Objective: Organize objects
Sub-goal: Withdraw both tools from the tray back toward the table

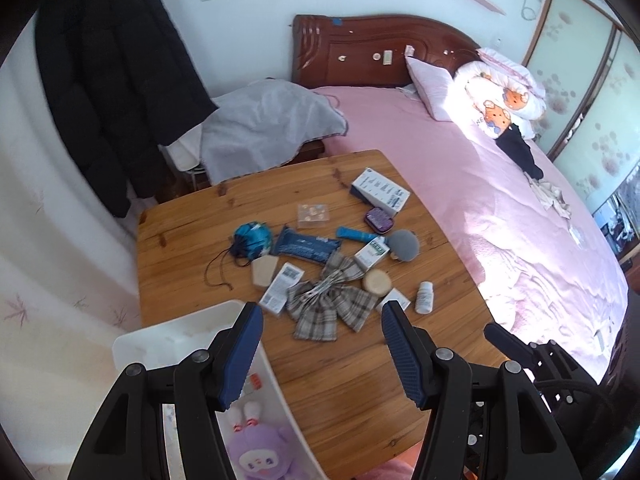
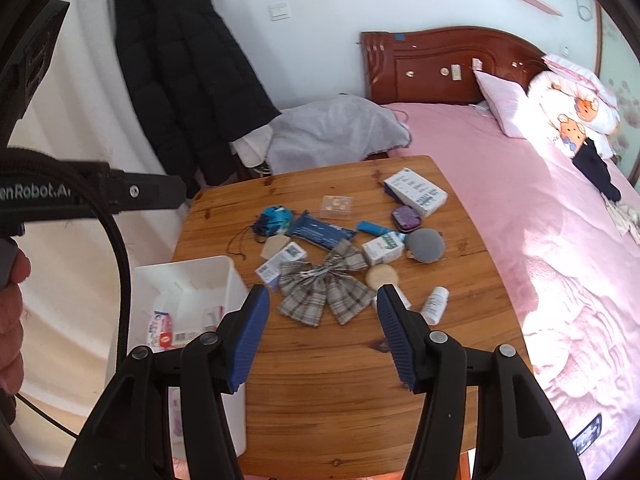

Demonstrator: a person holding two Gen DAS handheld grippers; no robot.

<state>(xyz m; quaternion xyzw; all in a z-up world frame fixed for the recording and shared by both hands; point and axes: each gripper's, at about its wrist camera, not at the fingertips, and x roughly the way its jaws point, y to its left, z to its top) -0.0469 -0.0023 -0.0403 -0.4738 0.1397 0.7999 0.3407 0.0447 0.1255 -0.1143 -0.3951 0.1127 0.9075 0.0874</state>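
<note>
Nearest the lens: ribbed blue pads on black fingers, left gripper (image 1: 322, 354) parted wide with nothing between, hovering over bare wood; right gripper (image 2: 318, 336) likewise spread and empty, jaws not touching anything.

White plastic bin (image 1: 132, 346) at the table's near-left corner; left wrist view alone shows a purple plush doll (image 1: 260, 454) inside; right wrist view alone shows printed packets (image 2: 162, 330) at the bin's floor, plus a hand (image 2: 10, 312) and a black cable at the left edge.

Clutter mid-table, beyond both grippers: plaid fabric bow (image 1: 330, 300), soft, creased, flat on the wood; round tan disc (image 1: 377, 282) touching the bow's right side; small white bottle (image 1: 424, 298) lying further right; white-and-green carton (image 1: 372, 254); grey fuzzy round pad (image 1: 404, 245); blue tube (image 1: 356, 234); purple oval tin (image 1: 380, 219); dark blue glossy wipes pack (image 1: 310, 246); teal drawstring pouch (image 1: 252, 240) with loose cords; clear square case (image 1: 314, 214); large white box (image 1: 380, 192) farthest back.

Wooden table (image 1: 340, 380), knotty, varnished, rounded corners; pink bed (image 1: 500, 216) to the right, carved dark headboard (image 1: 380, 50); black puffer coat (image 1: 116, 80) hanging on the wall at left.
</note>
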